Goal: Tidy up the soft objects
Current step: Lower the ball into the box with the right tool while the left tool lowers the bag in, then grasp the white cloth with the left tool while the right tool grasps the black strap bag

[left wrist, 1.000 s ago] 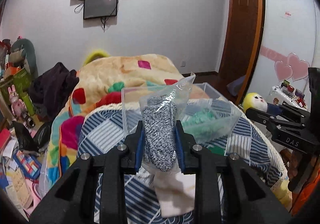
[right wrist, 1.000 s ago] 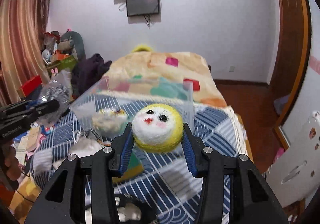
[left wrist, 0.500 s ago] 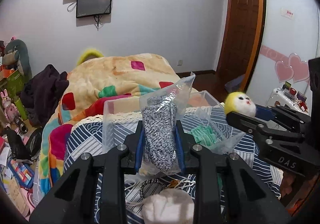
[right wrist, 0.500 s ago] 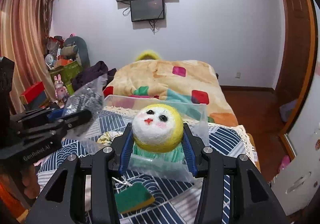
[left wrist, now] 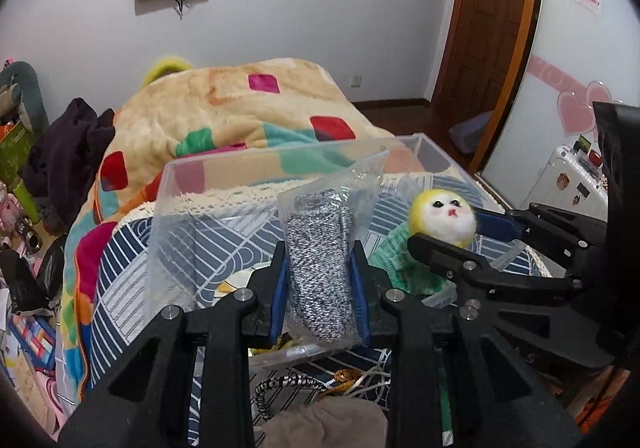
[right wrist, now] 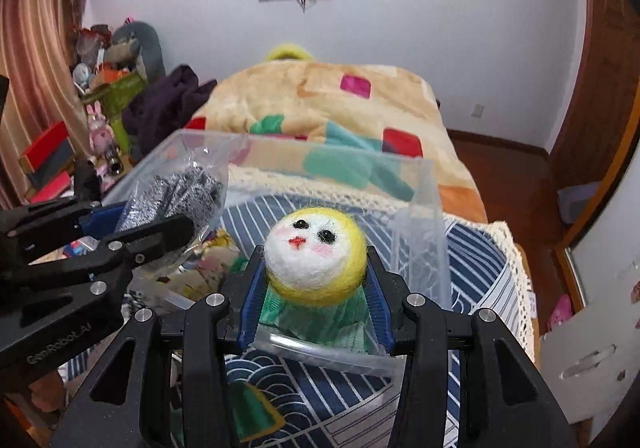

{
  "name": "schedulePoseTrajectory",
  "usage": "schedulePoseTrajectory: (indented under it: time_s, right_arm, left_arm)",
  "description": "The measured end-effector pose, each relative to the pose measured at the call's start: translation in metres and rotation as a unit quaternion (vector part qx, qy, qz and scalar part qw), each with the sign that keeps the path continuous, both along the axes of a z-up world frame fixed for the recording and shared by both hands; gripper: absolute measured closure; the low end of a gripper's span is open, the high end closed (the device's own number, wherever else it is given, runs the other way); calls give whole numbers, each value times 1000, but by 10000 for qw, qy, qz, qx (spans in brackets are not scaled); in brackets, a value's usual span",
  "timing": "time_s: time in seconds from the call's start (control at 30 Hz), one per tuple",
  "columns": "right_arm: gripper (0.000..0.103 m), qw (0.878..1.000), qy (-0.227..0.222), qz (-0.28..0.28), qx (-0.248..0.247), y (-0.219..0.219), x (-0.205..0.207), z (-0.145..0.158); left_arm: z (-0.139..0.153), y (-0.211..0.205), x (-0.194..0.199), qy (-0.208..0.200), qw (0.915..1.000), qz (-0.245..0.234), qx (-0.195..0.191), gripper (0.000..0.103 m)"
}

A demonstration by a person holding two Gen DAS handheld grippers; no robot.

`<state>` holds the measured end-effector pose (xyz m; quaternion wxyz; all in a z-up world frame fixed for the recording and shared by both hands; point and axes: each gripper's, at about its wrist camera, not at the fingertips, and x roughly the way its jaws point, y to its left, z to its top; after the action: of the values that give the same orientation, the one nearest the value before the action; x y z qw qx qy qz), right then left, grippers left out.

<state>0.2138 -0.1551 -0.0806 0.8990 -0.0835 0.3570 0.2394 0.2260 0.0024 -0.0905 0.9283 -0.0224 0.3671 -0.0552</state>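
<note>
- Grippers, nearest the cameras: the left gripper (left wrist: 320, 288) is clamped on a bagged grey sock (left wrist: 320, 260), held upright between the blue pads; the right gripper (right wrist: 314, 294) is clamped on a yellow felt doll head (right wrist: 316, 256), face toward the camera.
- Both items hang at the near rim of the clear plastic bin (left wrist: 208, 184), which stands on the bed over the blue patterned cover (right wrist: 472, 248). Neither item is released.
- Inside the bin, below the doll head, lies a green knit item (left wrist: 394, 260) on the bin floor; in the right wrist view some pale patterned fabric lies beside it, too blurred to identify.
- On the cover, outside the bin's near edge: a beige soft item (left wrist: 324, 422), a striped cord (left wrist: 288, 384) and a green-and-yellow sponge (right wrist: 252, 412). These appear not yet sorted.
- Beyond the bin: a multicoloured blanket (left wrist: 240, 108) heaped toward the far end of the bed.
- Assessment: task is partly done. At least one soft item is in the bin, two are in hand awaiting placement, and several loose pieces are left on the bed.
</note>
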Motion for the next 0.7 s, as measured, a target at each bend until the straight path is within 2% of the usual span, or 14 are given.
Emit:
schedulePoseTrajectory:
  time_s: [0.3,0.4,0.47,0.6,0.67,0.7]
  right_arm:
    - [60,9999,138,8,-47,-6,1,0]
    - [52,9999,88,20,-67,-9,-2,2]
    - [41,9999,-13,17,-98,-10,-5,5]
    - [40,9997,-190,16,-123,-13,-9,14]
    - [38,9997,-236,29,-83,-14,-10,18]
    - [37,9996,-288,31,-62,-16,-13,22]
  left_arm:
    - [-11,0,8,274,9996,-105,-41,74]
    - [-6,4,2,215,9997,-131,-43,69]
    - [-2,7,-3,162,9997,-152,-74,62]
    - [12,7,-17,-55,9998,-199,2,53]
    - [20,6,-27,-205,9996,-192,95,43]
    - [24,6,-33,-292,9993,-189,110,41]
